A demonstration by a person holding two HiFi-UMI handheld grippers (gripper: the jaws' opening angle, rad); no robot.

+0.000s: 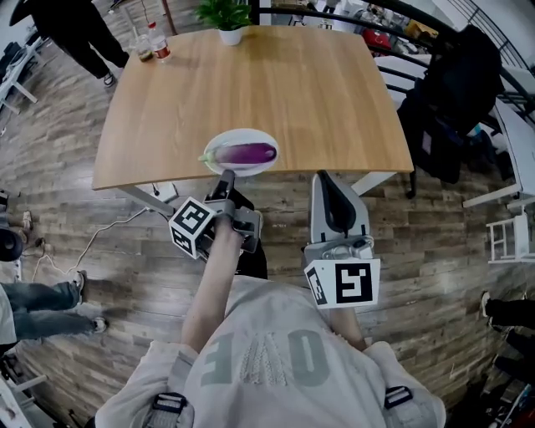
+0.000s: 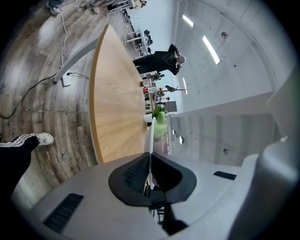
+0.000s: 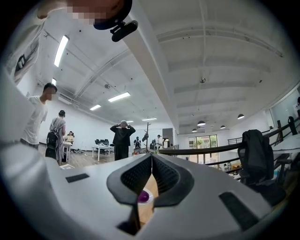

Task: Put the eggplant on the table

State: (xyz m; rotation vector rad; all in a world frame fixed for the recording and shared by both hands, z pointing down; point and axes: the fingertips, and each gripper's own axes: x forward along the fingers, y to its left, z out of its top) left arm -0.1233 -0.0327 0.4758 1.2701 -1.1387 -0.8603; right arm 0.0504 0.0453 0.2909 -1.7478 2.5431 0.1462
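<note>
Standing at the near edge of the wooden table point(image 1: 251, 92), you have both grippers held out level toward it. The tabletop is the largest item and is bare through its middle.

Your left gripper point(image 1: 224, 179) is rolled onto its side. Its jaws are closed on the near rim of the white plate point(image 1: 219, 144). In the left gripper view that rim runs edge-on as a thin white line between the pads.

Your right gripper point(image 1: 328, 180) sits short of the table edge, well to the right of the plate. Its jaws are together at the tips and hold nothing.

The plate lies at the table's near edge. The purple eggplant point(image 1: 247, 153) lies across it, green stem end to the left.

At the far edge stand a potted plant point(image 1: 226, 17) and, near the left corner, two bottles point(image 1: 159, 43).
</note>
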